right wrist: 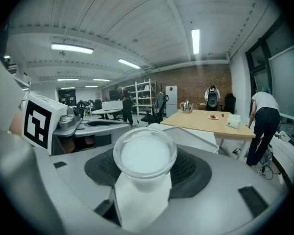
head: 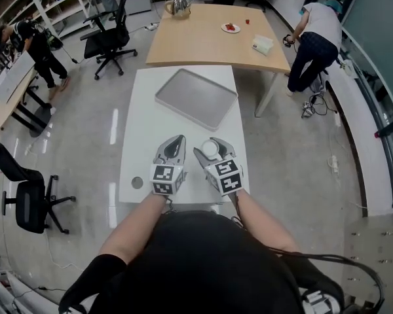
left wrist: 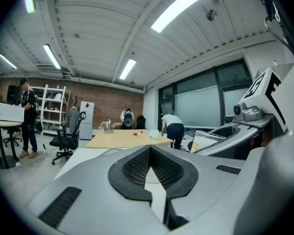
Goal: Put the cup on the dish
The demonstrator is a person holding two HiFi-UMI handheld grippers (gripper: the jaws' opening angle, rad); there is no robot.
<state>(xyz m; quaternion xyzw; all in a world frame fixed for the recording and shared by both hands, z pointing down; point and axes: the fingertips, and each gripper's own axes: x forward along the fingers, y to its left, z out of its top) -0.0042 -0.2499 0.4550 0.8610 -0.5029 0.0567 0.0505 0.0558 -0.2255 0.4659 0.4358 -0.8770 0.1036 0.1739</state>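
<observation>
A white cup (head: 210, 149) with a clear rim sits between the jaws of my right gripper (head: 207, 150), which is shut on it above the near part of the white table (head: 134, 116). In the right gripper view the cup (right wrist: 144, 155) fills the middle, held at its body by the right gripper (right wrist: 144, 180). The dish is a flat grey tray (head: 196, 98) lying farther back on the table, beyond both grippers; its rim (right wrist: 196, 137) shows behind the cup. My left gripper (head: 177, 140) hovers beside the right one, shut and empty, its tips (left wrist: 149, 150) meeting.
Behind the white table stands a wooden table (head: 203, 44) with a metal kettle (head: 178, 6), a small plate (head: 230, 27) and a white box (head: 262, 44). A person (head: 314, 41) bends over at the right. Office chairs (head: 111, 34) and another person (head: 36, 48) are at the left.
</observation>
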